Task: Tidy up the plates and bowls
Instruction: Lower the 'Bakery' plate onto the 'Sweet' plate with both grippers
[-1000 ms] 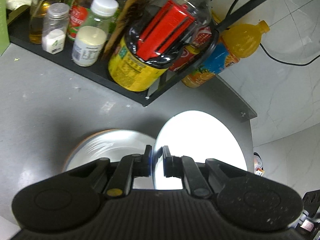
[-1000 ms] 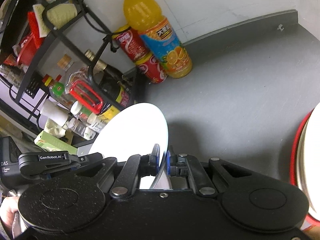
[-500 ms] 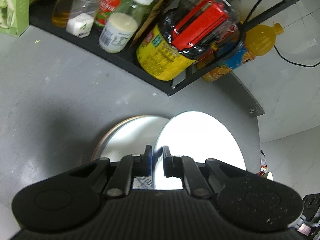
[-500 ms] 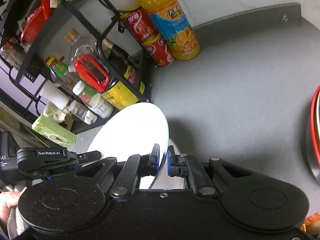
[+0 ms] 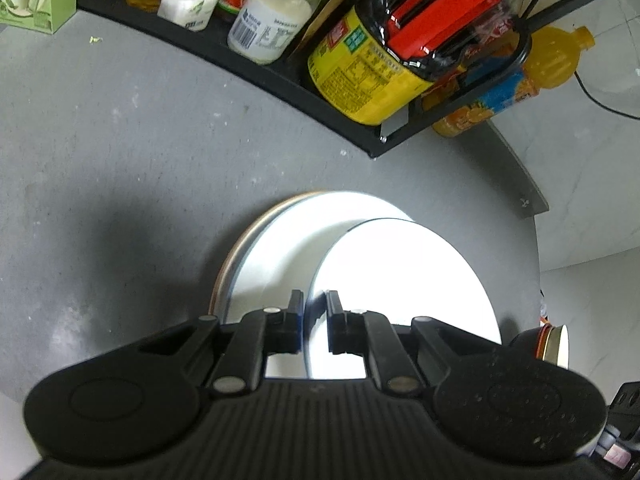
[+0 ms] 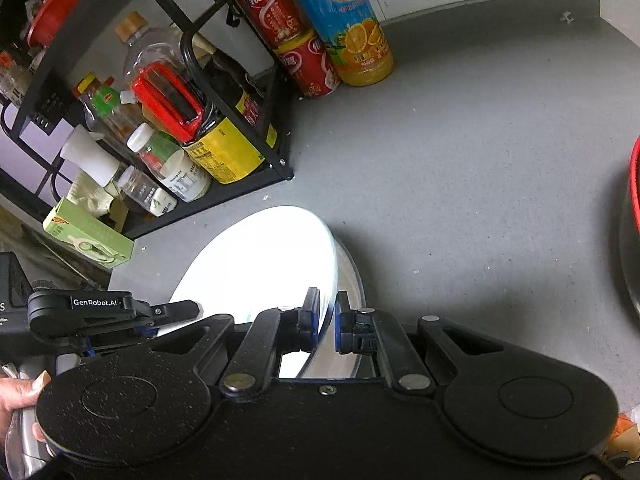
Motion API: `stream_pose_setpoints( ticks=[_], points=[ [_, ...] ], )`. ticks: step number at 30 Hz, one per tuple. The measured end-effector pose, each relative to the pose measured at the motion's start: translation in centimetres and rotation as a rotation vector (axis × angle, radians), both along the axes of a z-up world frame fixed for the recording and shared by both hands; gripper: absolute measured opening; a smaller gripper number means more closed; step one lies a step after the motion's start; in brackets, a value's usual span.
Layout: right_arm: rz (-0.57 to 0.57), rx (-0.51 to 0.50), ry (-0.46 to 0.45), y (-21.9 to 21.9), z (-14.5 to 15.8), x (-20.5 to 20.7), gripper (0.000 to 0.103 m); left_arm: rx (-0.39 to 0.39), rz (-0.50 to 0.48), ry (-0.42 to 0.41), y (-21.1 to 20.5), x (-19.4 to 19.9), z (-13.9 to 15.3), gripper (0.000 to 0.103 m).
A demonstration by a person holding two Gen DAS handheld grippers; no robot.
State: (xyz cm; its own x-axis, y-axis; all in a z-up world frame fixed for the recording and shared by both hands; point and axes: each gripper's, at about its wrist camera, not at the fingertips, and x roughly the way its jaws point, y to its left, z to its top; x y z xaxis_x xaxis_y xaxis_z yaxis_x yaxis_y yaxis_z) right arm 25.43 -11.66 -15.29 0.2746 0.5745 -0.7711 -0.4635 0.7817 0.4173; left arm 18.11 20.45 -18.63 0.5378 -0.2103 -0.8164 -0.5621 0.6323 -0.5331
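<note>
A white plate [image 5: 404, 280] hangs tilted just above the grey counter, held by opposite rims. My left gripper [image 5: 314, 322] is shut on its near rim. My right gripper [image 6: 329, 320] is shut on the other rim of the same plate [image 6: 256, 264]. Under it lies a larger white plate with a brownish rim [image 5: 260, 248], flat on the counter; its edge [image 6: 354, 280] shows past the held plate in the right wrist view. The left gripper [image 6: 176, 310] also appears there, at the plate's left side.
A black rack [image 5: 248, 68] full of bottles and jars stands close behind the plates. An orange juice bottle [image 6: 352, 28] and red cans [image 6: 308, 64] stand beside it. A red-rimmed dish [image 6: 634, 184] sits at the right edge. A hand [image 6: 16, 392] shows lower left.
Both grippers have come down and forward with the white plate. It now hangs over the brown-rimmed plate rather than beside it, and the rack has slid up in both views.
</note>
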Motion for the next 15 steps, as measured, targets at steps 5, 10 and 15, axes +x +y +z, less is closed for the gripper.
stream_pose_setpoints(
  ticks=[5, 10, 15],
  points=[
    [0.001, -0.027, -0.013, 0.0, -0.1, -0.2, 0.007, -0.006, -0.007, 0.022, -0.3, 0.1, -0.8, 0.01],
    [0.012, -0.054, -0.023, 0.0, -0.3, -0.3, 0.007, -0.026, -0.01, 0.05, -0.5, 0.1, -1.7, 0.01],
    [0.012, -0.07, -0.025, -0.1, -0.6, -0.4, 0.007, -0.03, -0.008, 0.055, -0.6, 0.3, -2.1, 0.011]
  ],
)
